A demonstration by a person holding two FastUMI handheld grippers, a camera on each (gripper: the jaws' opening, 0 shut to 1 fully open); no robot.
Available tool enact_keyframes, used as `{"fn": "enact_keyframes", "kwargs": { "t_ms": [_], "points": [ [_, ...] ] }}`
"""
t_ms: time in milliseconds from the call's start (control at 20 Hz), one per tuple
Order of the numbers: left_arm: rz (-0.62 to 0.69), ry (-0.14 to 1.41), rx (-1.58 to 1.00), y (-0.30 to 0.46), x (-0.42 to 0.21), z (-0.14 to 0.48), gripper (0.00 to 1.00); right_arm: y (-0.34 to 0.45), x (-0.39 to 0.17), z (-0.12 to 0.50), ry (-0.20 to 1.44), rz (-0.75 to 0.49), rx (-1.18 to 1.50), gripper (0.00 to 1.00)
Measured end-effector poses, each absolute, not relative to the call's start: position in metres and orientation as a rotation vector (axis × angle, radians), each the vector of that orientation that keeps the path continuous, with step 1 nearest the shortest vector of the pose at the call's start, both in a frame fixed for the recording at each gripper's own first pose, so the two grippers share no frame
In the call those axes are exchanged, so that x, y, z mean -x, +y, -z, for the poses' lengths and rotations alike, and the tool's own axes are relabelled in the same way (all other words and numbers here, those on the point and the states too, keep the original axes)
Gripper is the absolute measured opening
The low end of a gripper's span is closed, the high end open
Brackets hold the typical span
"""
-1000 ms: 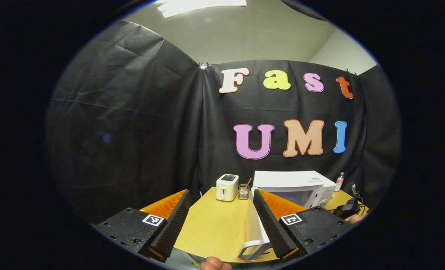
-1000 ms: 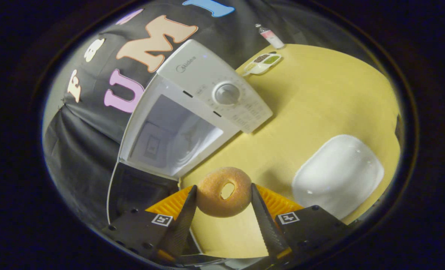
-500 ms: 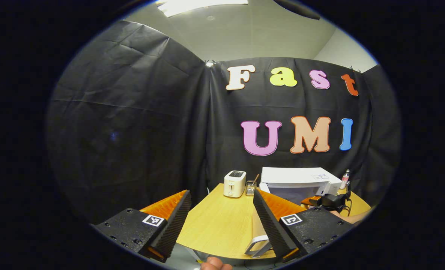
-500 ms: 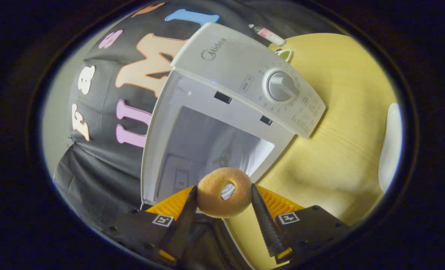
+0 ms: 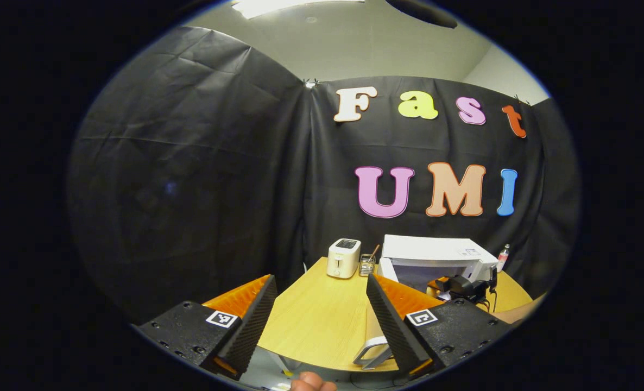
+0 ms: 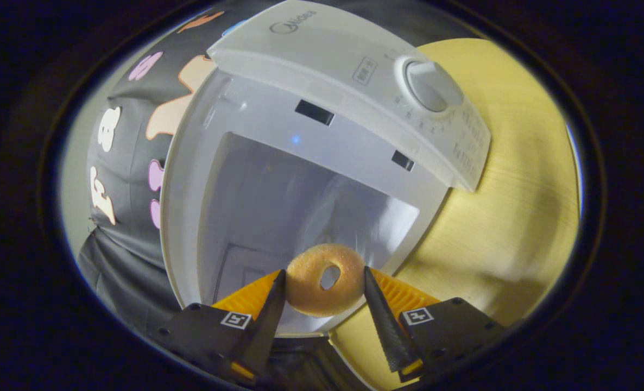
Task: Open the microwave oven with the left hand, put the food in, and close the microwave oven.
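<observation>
Your right hand-held gripper (image 6: 324, 296) is clamped on the doughnut (image 6: 324, 278), one finger pressing each side of the ring, so the food rides out ahead of the tips where it can go in first. It hangs right at the mouth of the microwave oven (image 6: 322, 163), just in front of the lower edge of the lit cavity, with the dial panel (image 6: 409, 103) off to one side of the opening. Held edge-on like this, the doughnut should clear the frame without rubbing it; you'll want it well inside before you let the fingers part.

Your left hand-held gripper (image 5: 319, 320) sits well back from the microwave oven with its fingers spread wide and nothing between them. The door (image 5: 373, 336) stands swung out toward it, its handle just beside the inner finger, so that hand looks parked ready to push it shut. Beyond, on the table (image 5: 322, 320), a toaster (image 5: 343, 258) stands just beside the microwave oven, and your right hand-held gripper (image 5: 463, 285) shows at the oven's front.
</observation>
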State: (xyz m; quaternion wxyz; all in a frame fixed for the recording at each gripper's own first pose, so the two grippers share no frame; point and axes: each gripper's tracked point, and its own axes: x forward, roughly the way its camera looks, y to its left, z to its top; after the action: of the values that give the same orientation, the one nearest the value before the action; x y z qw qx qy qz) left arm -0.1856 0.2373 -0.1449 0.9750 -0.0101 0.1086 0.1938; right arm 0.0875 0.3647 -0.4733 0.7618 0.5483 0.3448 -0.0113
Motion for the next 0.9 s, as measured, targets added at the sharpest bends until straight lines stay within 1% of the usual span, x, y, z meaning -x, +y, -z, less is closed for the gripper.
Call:
{"fn": "enact_keyframes", "kwargs": {
  "t_ms": [300, 350, 450, 500, 550, 600, 650, 700, 750, 900],
  "points": [
    [-0.459, 0.250, 0.022, 0.256, 0.196, 0.154, 0.96, 0.382, -0.112, 0.480, 0.730, 0.052, -1.170, 0.78],
    [-0.468, 0.251, 0.022, 0.258, 0.198, 0.154, 0.96, 0.383, -0.115, 0.482, 0.724, 0.055, -1.164, 0.85],
    [-0.480, 0.252, 0.018, 0.261, 0.200, 0.154, 0.96, 0.382, -0.122, 0.482, 0.699, 0.075, -1.159, 0.84],
    [-0.485, 0.250, 0.017, 0.262, 0.200, 0.154, 0.96, 0.380, -0.123, 0.481, 0.692, 0.083, -1.156, 0.77],
    [-0.487, 0.252, 0.017, 0.262, 0.199, 0.154, 0.96, 0.379, -0.125, 0.481, 0.686, 0.084, -1.155, 0.77],
    [-0.486, 0.252, 0.017, 0.262, 0.199, 0.154, 0.96, 0.379, -0.127, 0.480, 0.680, 0.087, -1.153, 0.94],
    [-0.484, 0.251, 0.016, 0.261, 0.199, 0.154, 0.96, 0.377, -0.129, 0.479, 0.674, 0.091, -1.149, 0.77],
    [-0.480, 0.248, 0.014, 0.259, 0.197, 0.153, 0.97, 0.376, -0.130, 0.479, 0.670, 0.095, -1.143, 0.75],
    [-0.475, 0.247, 0.013, 0.258, 0.195, 0.153, 0.97, 0.375, -0.132, 0.480, 0.670, 0.100, -1.138, 0.77],
    [-0.470, 0.243, 0.017, 0.256, 0.193, 0.153, 0.97, 0.371, -0.131, 0.489, 0.685, 0.127, -1.097, 0.87]
  ]
}}
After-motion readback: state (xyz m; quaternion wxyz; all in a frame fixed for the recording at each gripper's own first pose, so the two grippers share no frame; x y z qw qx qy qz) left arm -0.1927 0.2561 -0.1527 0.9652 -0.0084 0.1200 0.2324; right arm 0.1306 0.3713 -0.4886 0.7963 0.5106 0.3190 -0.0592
